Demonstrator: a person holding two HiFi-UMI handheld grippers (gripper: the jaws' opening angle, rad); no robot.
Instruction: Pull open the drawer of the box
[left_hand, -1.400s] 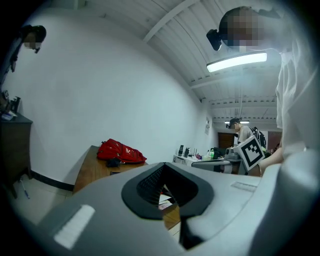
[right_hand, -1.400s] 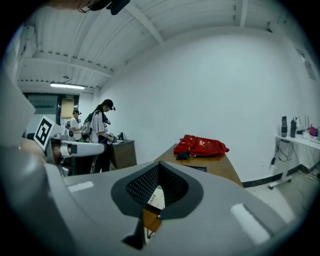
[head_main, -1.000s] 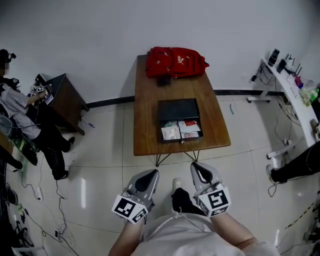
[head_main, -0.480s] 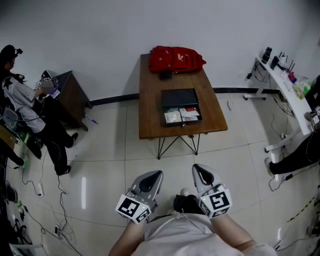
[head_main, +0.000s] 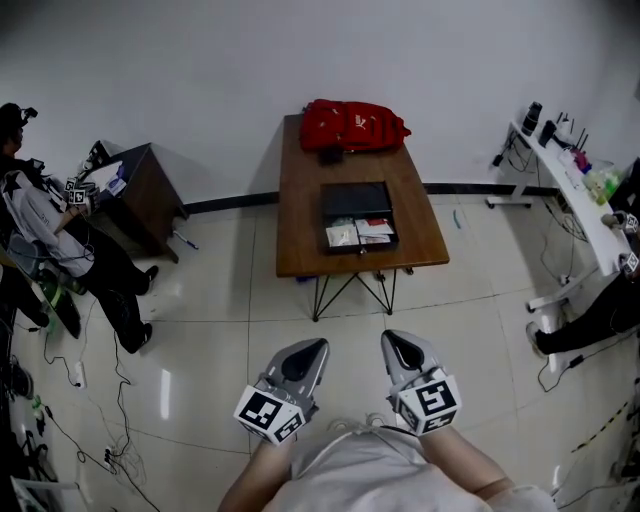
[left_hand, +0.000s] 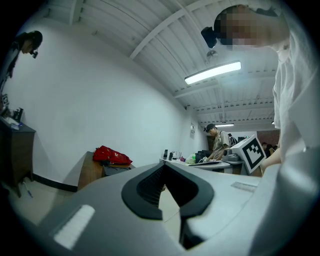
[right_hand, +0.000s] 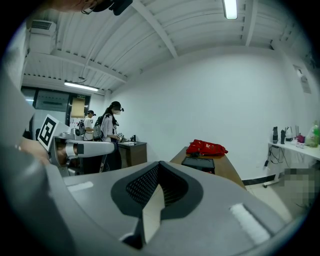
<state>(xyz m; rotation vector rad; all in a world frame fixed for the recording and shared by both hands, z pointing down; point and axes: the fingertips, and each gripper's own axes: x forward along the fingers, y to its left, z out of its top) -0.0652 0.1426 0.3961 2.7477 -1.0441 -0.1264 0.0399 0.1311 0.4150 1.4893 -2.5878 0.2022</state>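
Hovering shut and empty, left tool (head_main: 319, 344) and right tool (head_main: 388, 338) are well apart from the table (head_main: 300, 232). The box (head_main: 355, 200) has its drawer (head_main: 360, 234) open, with a red backpack (head_main: 352, 125) behind it.

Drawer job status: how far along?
Done, it seems: the flat black box on the brown wooden table has its drawer pulled out, papers showing inside. In hand: nothing; the left gripper and right gripper are shut, empty, well short of the table. Left: nothing visible.
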